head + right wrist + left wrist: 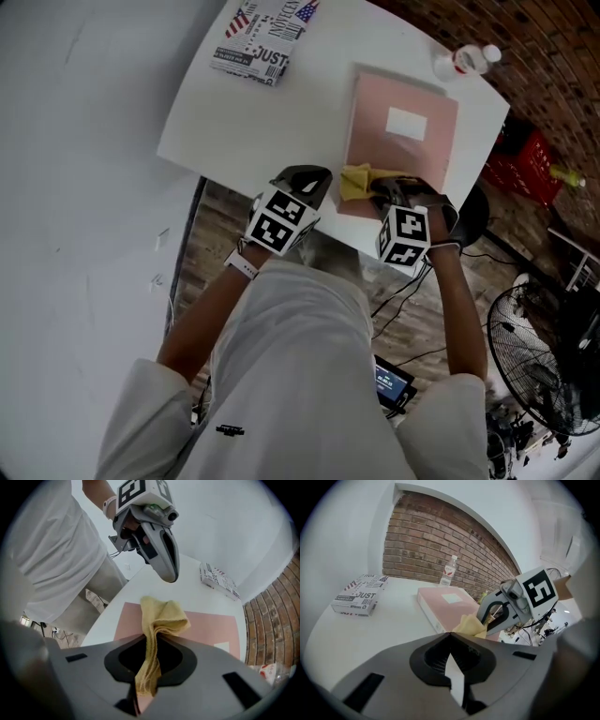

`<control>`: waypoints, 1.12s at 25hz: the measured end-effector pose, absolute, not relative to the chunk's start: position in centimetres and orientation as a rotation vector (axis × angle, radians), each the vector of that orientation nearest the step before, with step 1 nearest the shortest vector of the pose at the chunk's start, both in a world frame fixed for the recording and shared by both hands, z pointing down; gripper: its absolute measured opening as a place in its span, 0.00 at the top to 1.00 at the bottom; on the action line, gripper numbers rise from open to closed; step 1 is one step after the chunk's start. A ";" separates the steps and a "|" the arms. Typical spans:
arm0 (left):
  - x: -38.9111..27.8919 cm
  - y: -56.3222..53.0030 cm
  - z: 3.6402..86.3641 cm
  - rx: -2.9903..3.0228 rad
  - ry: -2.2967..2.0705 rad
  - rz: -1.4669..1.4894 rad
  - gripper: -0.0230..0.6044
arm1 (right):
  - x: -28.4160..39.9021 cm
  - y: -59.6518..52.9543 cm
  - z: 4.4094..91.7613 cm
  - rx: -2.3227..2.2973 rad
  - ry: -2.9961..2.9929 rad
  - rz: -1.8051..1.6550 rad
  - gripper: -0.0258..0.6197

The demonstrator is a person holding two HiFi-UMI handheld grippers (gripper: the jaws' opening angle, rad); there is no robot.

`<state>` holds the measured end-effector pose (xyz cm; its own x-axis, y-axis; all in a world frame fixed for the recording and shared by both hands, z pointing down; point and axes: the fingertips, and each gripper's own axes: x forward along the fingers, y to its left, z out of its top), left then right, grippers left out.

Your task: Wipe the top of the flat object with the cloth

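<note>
A flat pink box (403,141) with a white label lies on the white table (244,122). A yellow cloth (356,180) rests bunched on the box's near edge. My right gripper (386,187) is shut on the cloth, which hangs out between its jaws in the right gripper view (159,616) over the pink top (206,625). My left gripper (319,183) hovers just left of the cloth at the table's near edge, shut and holding nothing. The left gripper view shows the cloth (471,626), the pink box (445,599) and the right gripper (485,620) beyond the left jaws.
A printed carton (262,37) sits at the table's far left. A water bottle (466,61) lies by the far right corner. Past the table's right edge stand a red crate (525,164) and a floor fan (539,366), with cables on the floor.
</note>
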<state>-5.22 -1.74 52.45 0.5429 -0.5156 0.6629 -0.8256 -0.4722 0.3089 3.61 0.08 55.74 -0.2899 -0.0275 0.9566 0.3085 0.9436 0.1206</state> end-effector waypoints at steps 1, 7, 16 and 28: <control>-5.2 -1.7 52.3 2.166 -1.082 0.654 0.95 | 3.6 0.7 55.8 -0.213 -1.842 -0.327 0.87; -5.0 -1.0 51.6 2.172 -1.080 0.661 0.95 | 3.8 4.7 55.8 -0.257 -1.851 -0.293 0.88; -4.3 0.4 50.8 2.180 -1.071 0.661 0.95 | 4.5 10.2 56.1 -0.284 -1.867 -0.239 0.88; -1.7 0.8 50.1 2.247 -1.004 0.710 0.95 | 5.9 12.4 53.7 -0.132 -2.016 -0.084 0.88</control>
